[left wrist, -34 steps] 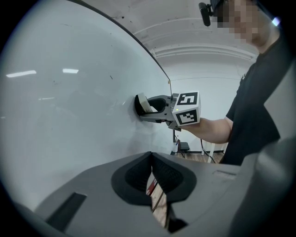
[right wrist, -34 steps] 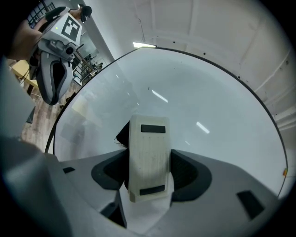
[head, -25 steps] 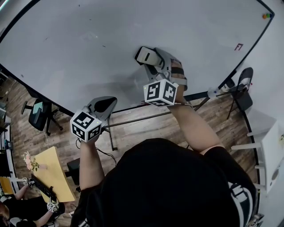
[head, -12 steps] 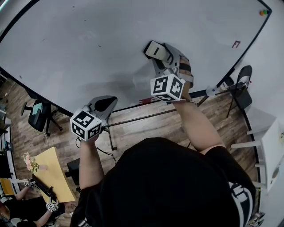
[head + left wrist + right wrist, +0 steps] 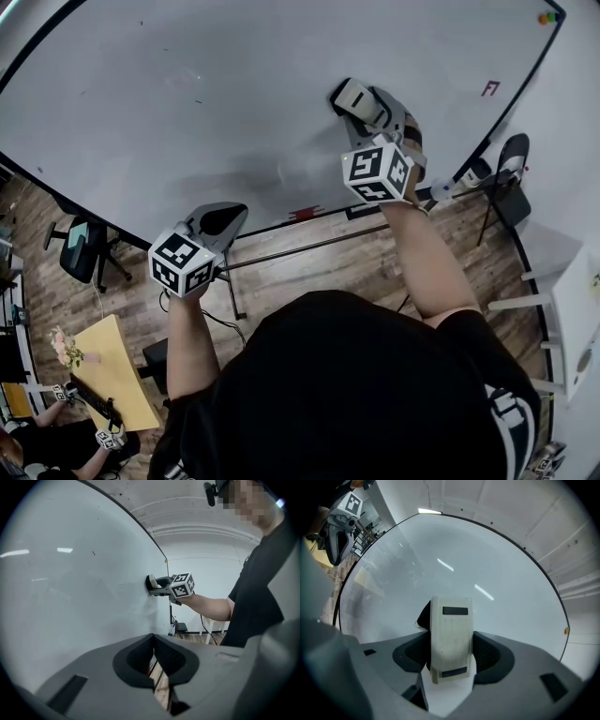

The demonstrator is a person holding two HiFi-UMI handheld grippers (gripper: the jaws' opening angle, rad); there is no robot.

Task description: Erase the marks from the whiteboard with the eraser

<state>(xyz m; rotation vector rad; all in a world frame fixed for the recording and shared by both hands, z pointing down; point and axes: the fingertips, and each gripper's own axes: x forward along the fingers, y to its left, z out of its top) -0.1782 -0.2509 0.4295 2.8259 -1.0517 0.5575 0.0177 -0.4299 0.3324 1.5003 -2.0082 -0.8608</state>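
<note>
- Left gripper (image 5: 223,221), jaws closed on nothing, hangs by the whiteboard's (image 5: 169,103) lower edge.
- Right gripper (image 5: 367,105) clamps the eraser (image 5: 354,96), which is pressed to the board near its lower right edge. Wide bare board lies up and left of it.
- The eraser is cream and oblong, with two dark slots on its back and dark felt beneath.
- A small red mark (image 5: 489,88) sits by the right edge, and a tiny dark mark (image 5: 198,101) mid-board.
</note>
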